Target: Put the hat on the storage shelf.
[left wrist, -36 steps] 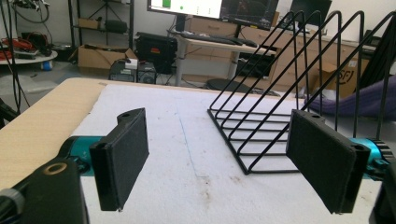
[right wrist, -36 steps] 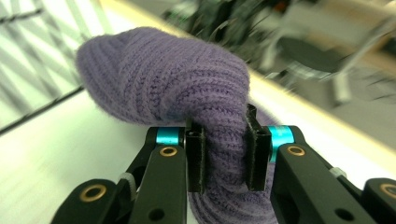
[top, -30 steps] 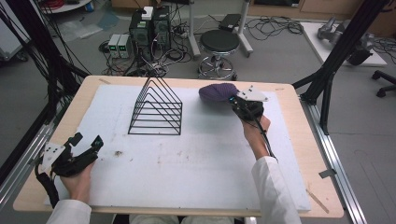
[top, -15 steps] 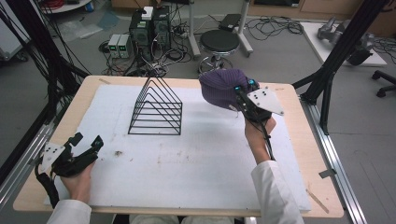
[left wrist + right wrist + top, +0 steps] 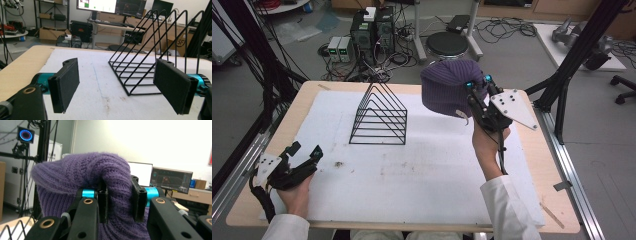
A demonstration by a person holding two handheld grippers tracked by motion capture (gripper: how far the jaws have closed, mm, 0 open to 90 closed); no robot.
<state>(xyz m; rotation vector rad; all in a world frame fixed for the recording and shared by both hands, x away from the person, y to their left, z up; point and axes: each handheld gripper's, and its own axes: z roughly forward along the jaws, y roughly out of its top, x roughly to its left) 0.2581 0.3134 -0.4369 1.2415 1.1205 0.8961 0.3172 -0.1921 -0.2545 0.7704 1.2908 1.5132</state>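
Table (image 5: pixel 267 150): one, light wood top, almost wholly covered by one white mat (image 5: pixel 412 175) with a few dark specks and stains near its middle. Dark frame posts stand at both sides of the table.

Wire rack (image 5: pixel 379 116): one, black, triangular in profile, standing upright on the far-left part of the mat. In the left gripper view it sits ahead and to the right (image 5: pixel 150 50); about seven triangular loops can be counted, though the exact number is hard to tell.

Knit hat (image 5: pixel 447 95): one, purple, ribbed — off the table, held in the air over the far-right part of the mat, to the right of the rack and apart from it.

Tools: two. Right tool (image 5: pixel 474 95) clamped on a fold of the hat; in the right gripper view the two pads press the knit between them (image 5: pixel 118 200). Left tool (image 5: pixel 304 156) at the near-left edge of the mat, low over it, jaws wide apart with nothing between them (image 5: pixel 120 86).

Room: grey floor, one round black stool (image 5: pixel 447 44), computer boxes (image 5: pixel 372 27) and loose cables beyond the table — monitors (image 5: pixel 96 5) and cardboard boxes on the far side.
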